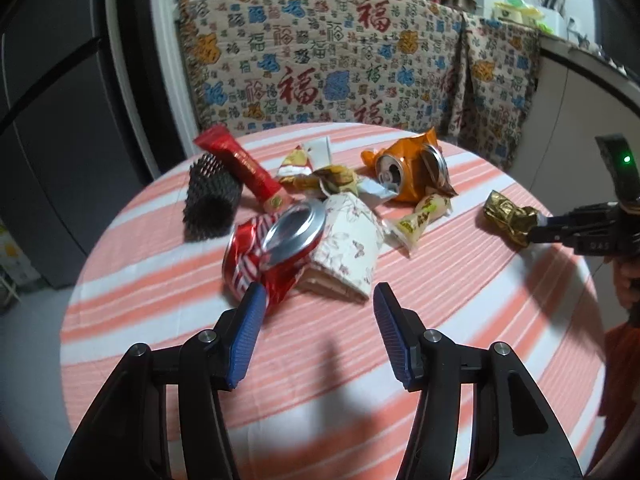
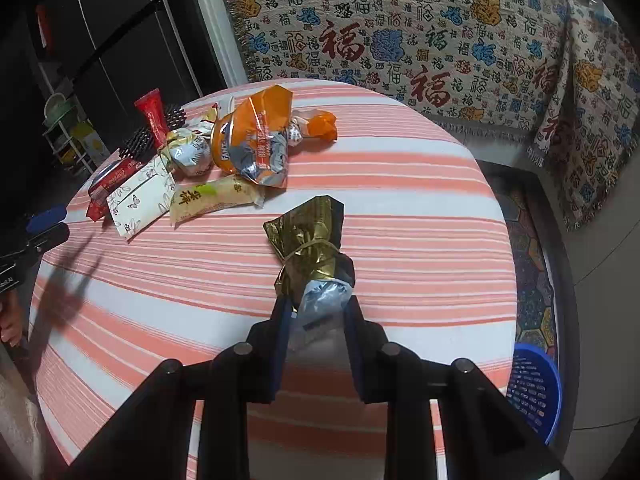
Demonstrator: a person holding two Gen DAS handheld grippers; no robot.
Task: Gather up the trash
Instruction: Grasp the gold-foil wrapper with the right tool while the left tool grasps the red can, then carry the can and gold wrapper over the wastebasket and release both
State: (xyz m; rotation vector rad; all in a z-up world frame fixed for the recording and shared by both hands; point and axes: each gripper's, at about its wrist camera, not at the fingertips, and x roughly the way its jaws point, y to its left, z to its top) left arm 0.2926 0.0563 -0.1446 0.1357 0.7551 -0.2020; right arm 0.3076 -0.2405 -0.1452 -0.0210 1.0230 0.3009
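A pile of trash lies at the far side of the round striped table (image 1: 460, 320): a crushed red can (image 1: 272, 248), a white floral carton (image 1: 348, 248), an orange wrapper around a can (image 1: 408, 168), a yellow snack packet (image 1: 420, 220), a red tube (image 1: 240, 164) and a black spiky cylinder (image 1: 212, 204). My left gripper (image 1: 319, 292) is open just short of the red can and carton, with nothing between its fingers. My right gripper (image 2: 316, 304) is shut on a crumpled gold foil wrapper (image 2: 312, 236), held above the table's right side, apart from the pile.
A blue perforated basket (image 2: 536, 388) stands on the floor beside the table's right edge. A patterned cloth (image 1: 340, 60) hangs over a counter behind the table. A dark cabinet (image 1: 48, 120) stands to the left. A person's hand (image 2: 10, 320) holds the left gripper.
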